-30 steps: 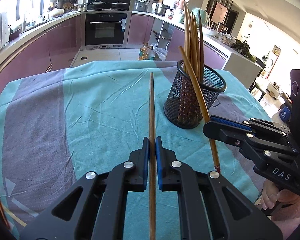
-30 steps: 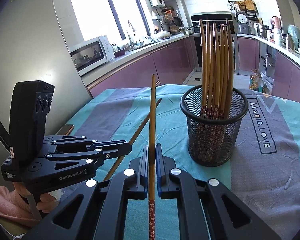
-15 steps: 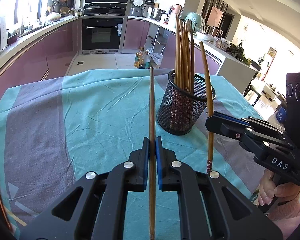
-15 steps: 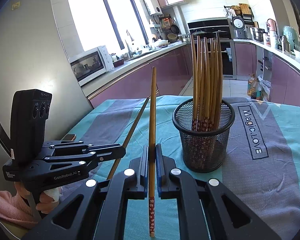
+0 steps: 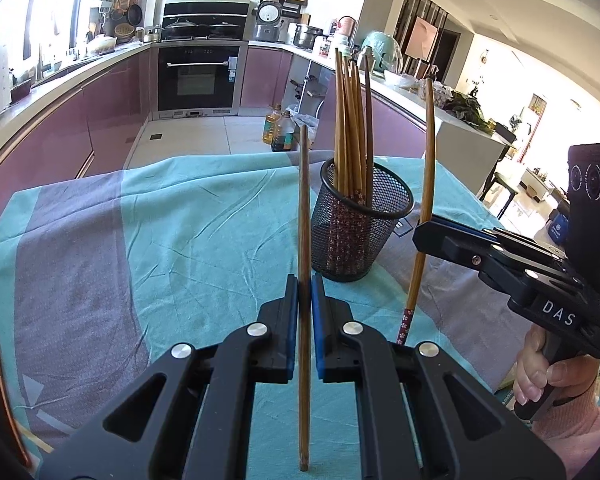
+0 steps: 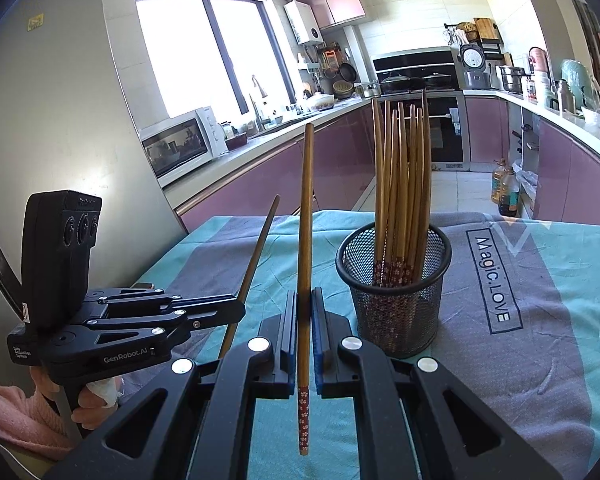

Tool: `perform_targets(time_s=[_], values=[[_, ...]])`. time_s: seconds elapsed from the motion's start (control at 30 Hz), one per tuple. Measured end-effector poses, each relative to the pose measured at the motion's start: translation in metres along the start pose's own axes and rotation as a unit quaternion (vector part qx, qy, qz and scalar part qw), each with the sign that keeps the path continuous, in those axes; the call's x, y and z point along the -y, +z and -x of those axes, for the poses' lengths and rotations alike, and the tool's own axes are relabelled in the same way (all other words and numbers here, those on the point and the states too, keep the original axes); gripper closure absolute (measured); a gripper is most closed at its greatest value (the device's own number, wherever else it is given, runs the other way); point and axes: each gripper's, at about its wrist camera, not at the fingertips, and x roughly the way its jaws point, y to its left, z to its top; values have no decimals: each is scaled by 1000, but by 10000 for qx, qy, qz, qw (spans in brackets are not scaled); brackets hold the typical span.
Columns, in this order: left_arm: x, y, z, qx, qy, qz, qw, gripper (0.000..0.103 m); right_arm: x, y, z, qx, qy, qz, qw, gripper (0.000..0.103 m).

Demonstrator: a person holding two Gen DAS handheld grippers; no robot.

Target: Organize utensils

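in the left wrist view, the left gripper (image 5: 304,300) is clenched on a plain brown chopstick (image 5: 303,216), which stands nearly upright between the blue pads. the mesh holder (image 5: 362,232) with the other chopsticks (image 5: 350,120) stands on the teal cloth (image 5: 180,232) towards its far right corner. beside it the right gripper (image 5: 420,232) grips the second chopstick (image 5: 424,184), flower-pattern end down, just right of the holder and clear of the cloth.

in the right wrist view, the right gripper (image 6: 304,312) is clenched around its chopstick (image 6: 305,240), the patterned end hanging below the pads. the mesh holder (image 6: 396,300) stands just to the right and a little further away, towards the far edge of the cloth (image 6: 540,320). the left gripper (image 6: 236,308) grasps its chopstick (image 6: 256,256), which leans.

to do this step well, i think each stick should be brought above the rim, kept upright, lowered one at a time into a gap between the sticks, and released only when the tip is inside, so the light holder does not tip.
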Motion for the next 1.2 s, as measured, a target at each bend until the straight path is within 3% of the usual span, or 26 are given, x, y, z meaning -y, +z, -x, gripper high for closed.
perform_targets(time_s=[1.2], values=[[8, 14, 19, 275, -124, -138, 9994, 96, 6, 16, 15, 304, -66, 75, 9995, 97]])
